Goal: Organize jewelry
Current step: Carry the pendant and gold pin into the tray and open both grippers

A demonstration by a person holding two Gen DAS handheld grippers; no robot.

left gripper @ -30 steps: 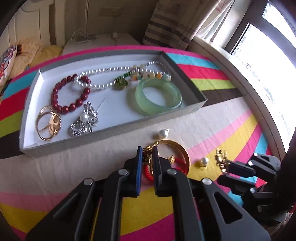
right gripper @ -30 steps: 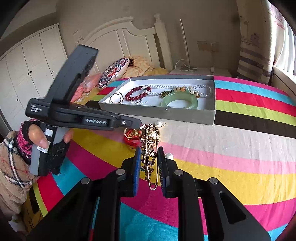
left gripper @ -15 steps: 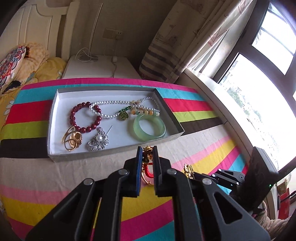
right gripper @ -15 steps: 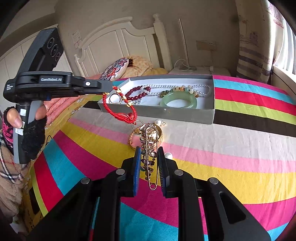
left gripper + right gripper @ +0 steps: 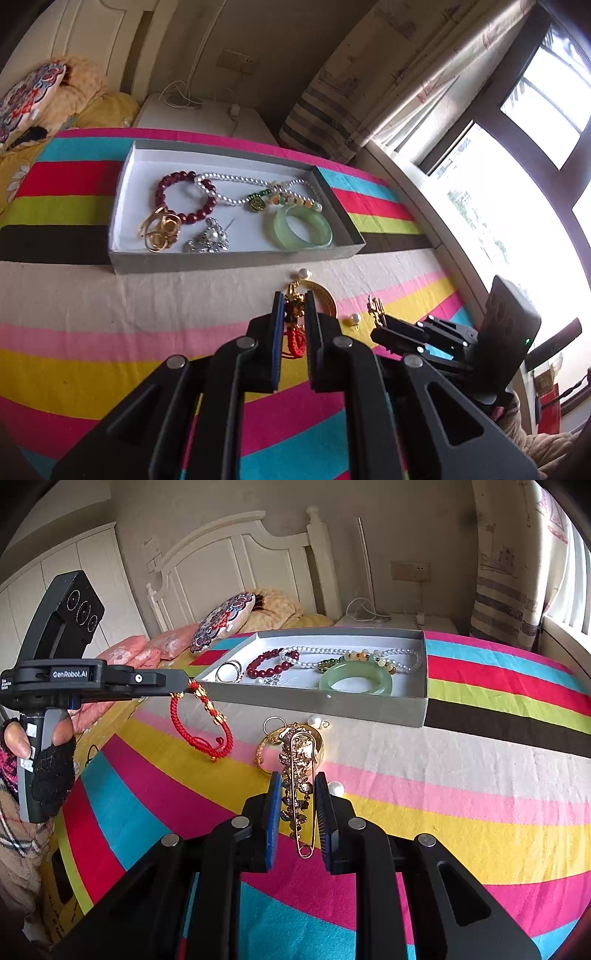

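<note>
Striped in pink, yellow, blue and black, the bedspread (image 5: 480, 775) carries a shallow grey cardboard box (image 5: 332, 707) with a white inside. In that box lie a dark red bead bracelet (image 5: 267, 664), a white pearl necklace (image 5: 332, 651) and a pale green jade bangle (image 5: 356, 677). From the right wrist view, the left claw (image 5: 190, 686) at nine o'clock is clamped shut on a red braided cord bracelet with gold beads (image 5: 201, 723), which hangs above the bedspread just short of the box's near corner. The right claw (image 5: 297, 801) is narrowly closed on a long gold safety-pin brooch (image 5: 299, 786). Beyond it, at twelve o'clock, lie a gold bangle (image 5: 290, 746) and two loose pearl earrings (image 5: 317, 722).
</note>
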